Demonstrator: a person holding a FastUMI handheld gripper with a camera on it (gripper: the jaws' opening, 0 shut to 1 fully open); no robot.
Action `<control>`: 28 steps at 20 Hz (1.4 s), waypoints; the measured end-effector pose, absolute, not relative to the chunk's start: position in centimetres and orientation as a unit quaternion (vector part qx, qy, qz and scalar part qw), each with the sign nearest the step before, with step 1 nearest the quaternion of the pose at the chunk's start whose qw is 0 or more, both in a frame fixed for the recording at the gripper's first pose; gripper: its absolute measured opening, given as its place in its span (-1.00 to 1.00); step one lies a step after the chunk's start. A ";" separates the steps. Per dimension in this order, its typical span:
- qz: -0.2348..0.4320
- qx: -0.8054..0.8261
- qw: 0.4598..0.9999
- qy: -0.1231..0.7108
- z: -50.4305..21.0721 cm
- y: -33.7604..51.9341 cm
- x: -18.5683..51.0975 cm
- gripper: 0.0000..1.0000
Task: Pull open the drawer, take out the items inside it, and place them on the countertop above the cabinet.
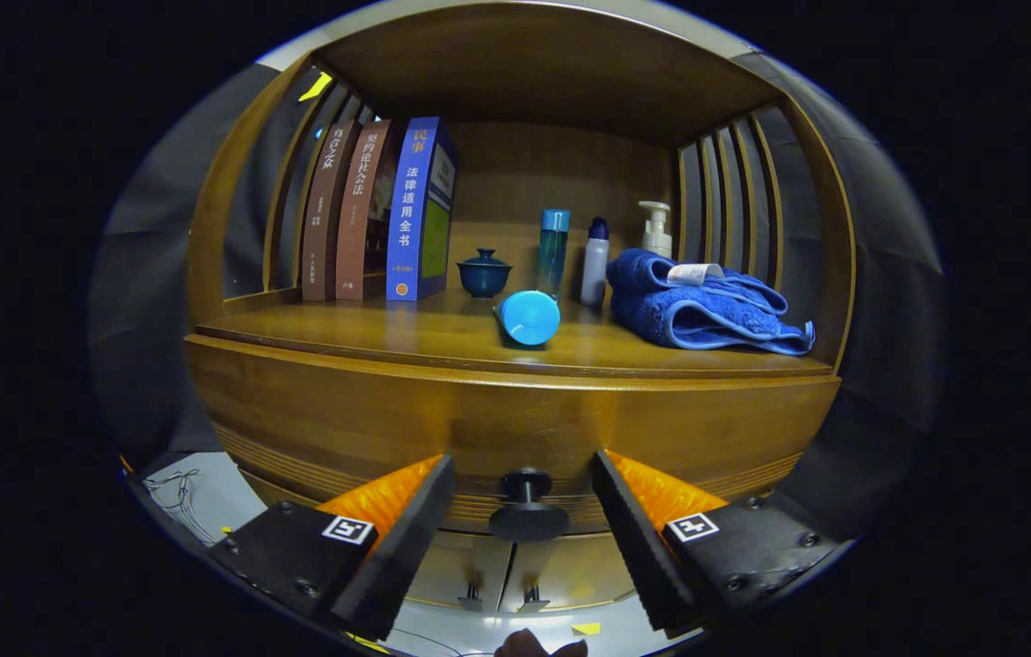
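My gripper [523, 511] is spread wide and pinching nothing, and right between the fingers sits the drawer knob [527, 509], a small dark round pull on a short stem, neither finger touching it. It looks hard and smooth, so I'd judge it wants a firm squeeze behind the flared head, on the stem, where the fingers can hook instead of sliding off. The drawer [515, 433] it belongs to is the broad wooden front just ahead of me, and it sits flush with the cabinet, so whatever may lie inside is hidden from here. A solid wooden drawer like that should feel stiff and somewhat heavy, best drawn straight back. A shut drawer fits an early stage of the job as well as one closed again afterwards, so I won't call it. Just above the drawer front, beyond my fingertips, runs the desk [369, 333], and on it a light blue cup [529, 317] lies tipped on its side, its mouth facing me. Further back stand a dark teacup with a lid [484, 272], a tall blue bottle [553, 250], a small white bottle [596, 262], a pump bottle [658, 228] and a soft folded blue towel [707, 308], with books [379, 210] upright off to my left.
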State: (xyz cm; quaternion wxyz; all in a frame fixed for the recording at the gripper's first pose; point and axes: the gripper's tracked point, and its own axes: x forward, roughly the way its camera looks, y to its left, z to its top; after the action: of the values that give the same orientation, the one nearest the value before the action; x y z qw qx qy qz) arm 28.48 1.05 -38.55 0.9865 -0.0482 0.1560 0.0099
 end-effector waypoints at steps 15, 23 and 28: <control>0.038 0.004 0.993 0.113 -23.8 1.2 20.2 0.98; 0.045 0.043 0.995 0.075 -11.7 0.5 11.0 0.98; 0.046 0.036 0.997 0.048 -4.4 0.1 5.1 0.99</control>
State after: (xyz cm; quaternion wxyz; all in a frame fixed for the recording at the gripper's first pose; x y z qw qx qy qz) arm 5.06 0.12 -4.37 0.9971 0.0363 0.0480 0.0458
